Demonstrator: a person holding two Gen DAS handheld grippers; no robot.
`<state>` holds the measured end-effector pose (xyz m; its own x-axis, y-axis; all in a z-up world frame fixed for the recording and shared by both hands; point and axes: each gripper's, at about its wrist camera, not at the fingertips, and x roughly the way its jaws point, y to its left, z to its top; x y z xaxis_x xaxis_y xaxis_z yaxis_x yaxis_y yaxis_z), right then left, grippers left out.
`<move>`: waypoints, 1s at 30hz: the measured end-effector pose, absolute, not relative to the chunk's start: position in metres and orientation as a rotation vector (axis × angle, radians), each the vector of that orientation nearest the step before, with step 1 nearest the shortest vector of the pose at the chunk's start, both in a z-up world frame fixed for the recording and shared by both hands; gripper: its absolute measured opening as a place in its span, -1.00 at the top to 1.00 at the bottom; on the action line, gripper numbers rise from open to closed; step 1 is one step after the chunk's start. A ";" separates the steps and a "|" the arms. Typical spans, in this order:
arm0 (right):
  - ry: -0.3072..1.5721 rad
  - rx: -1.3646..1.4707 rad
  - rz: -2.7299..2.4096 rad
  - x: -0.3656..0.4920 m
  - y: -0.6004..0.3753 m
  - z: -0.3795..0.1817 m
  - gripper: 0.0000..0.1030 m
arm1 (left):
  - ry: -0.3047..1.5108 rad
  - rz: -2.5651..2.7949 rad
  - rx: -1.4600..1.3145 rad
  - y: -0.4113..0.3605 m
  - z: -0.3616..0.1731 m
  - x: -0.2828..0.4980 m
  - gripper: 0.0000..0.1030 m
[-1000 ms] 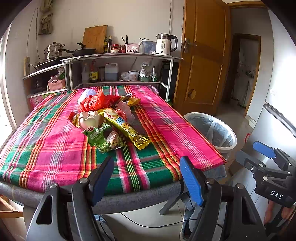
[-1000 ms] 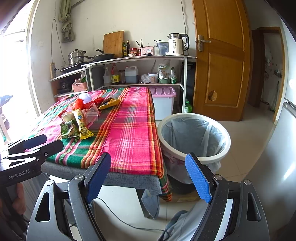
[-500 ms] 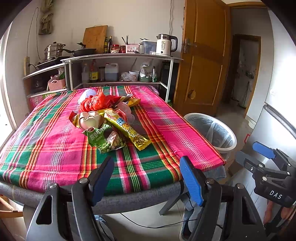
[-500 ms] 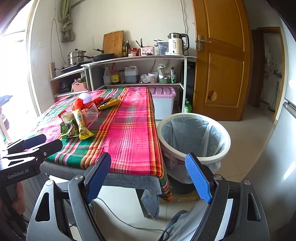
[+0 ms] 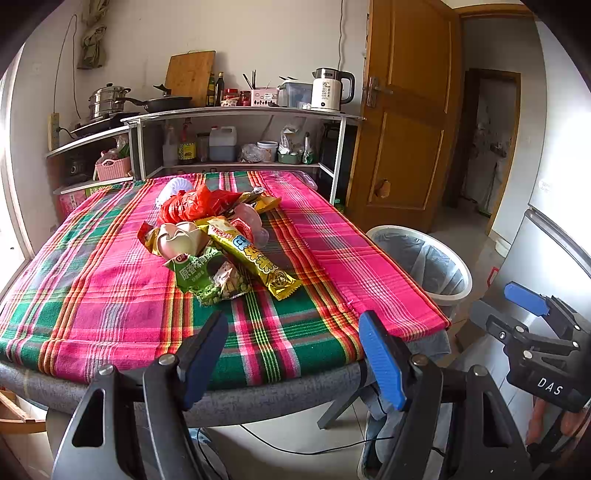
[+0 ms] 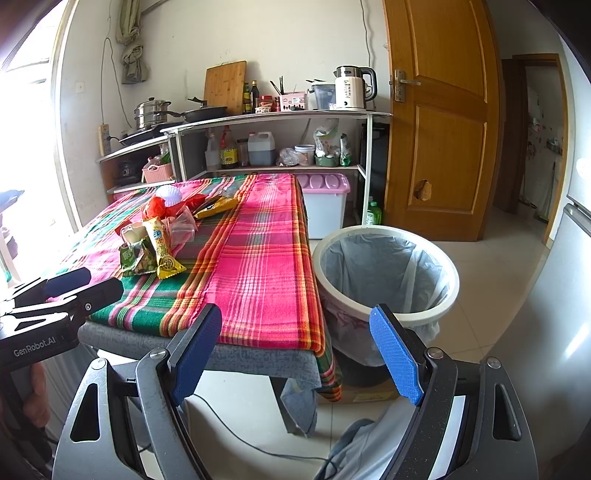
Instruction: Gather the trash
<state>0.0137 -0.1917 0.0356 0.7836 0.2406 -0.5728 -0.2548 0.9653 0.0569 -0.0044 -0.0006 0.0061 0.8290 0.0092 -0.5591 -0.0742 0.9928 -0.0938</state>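
While both hand-held grippers, left (image 5: pixel 291 354) and right (image 6: pixel 295 350), gape wide and empty, we judge the wrappers (image 5: pixel 221 251) light, crinkly, slippery; pinch a flat end; bin (image 6: pixel 388 273) beside worktop (image 6: pixel 258 266).

A white wall (image 5: pixel 258 33) backs a 2-tier metal shelf unit (image 6: pixel 280 118) at 12 o'clock. A brown wooden door (image 6: pixel 439 122) stands at 2 o'clock. Pale floor tiles (image 6: pixel 491 273) spread right, and bright daylight enters from a window (image 6: pixel 26 147) at 9 o'clock.
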 end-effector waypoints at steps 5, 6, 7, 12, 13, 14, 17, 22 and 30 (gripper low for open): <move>0.614 -0.025 0.268 0.014 -0.192 0.036 -0.61 | 0.592 0.044 -0.113 -0.001 0.007 -0.004 -0.46; 0.614 -0.024 0.268 0.014 -0.192 0.036 -0.61 | 0.592 0.044 -0.113 -0.001 0.008 -0.004 -0.46; 0.614 -0.024 0.268 0.014 -0.192 0.036 -0.61 | 0.591 0.045 -0.114 -0.001 0.007 -0.004 -0.46; 0.614 -0.025 0.268 0.014 -0.192 0.036 -0.61 | 0.591 0.045 -0.114 -0.001 0.007 -0.004 -0.46; 0.615 -0.024 0.268 0.014 -0.192 0.036 -0.61 | 0.592 0.045 -0.113 -0.001 0.007 -0.004 -0.46; 0.615 -0.024 0.267 0.014 -0.192 0.036 -0.61 | 0.592 0.044 -0.114 0.000 0.007 -0.004 -0.46; 0.615 -0.024 0.267 0.014 -0.191 0.036 -0.61 | 0.591 0.044 -0.115 0.000 0.010 -0.004 -0.46; 0.616 -0.024 0.268 0.014 -0.191 0.035 -0.61 | 0.591 0.044 -0.114 0.000 0.011 -0.004 -0.46; 0.622 -0.026 0.273 0.015 -0.189 0.033 -0.61 | 0.598 0.042 -0.117 0.001 0.008 -0.002 -0.46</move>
<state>0.0154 -0.1894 0.0333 0.7779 0.2450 -0.5787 -0.2603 0.9638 0.0581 -0.0024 0.0007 0.0078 0.8261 0.0051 -0.5635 -0.0730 0.9925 -0.0980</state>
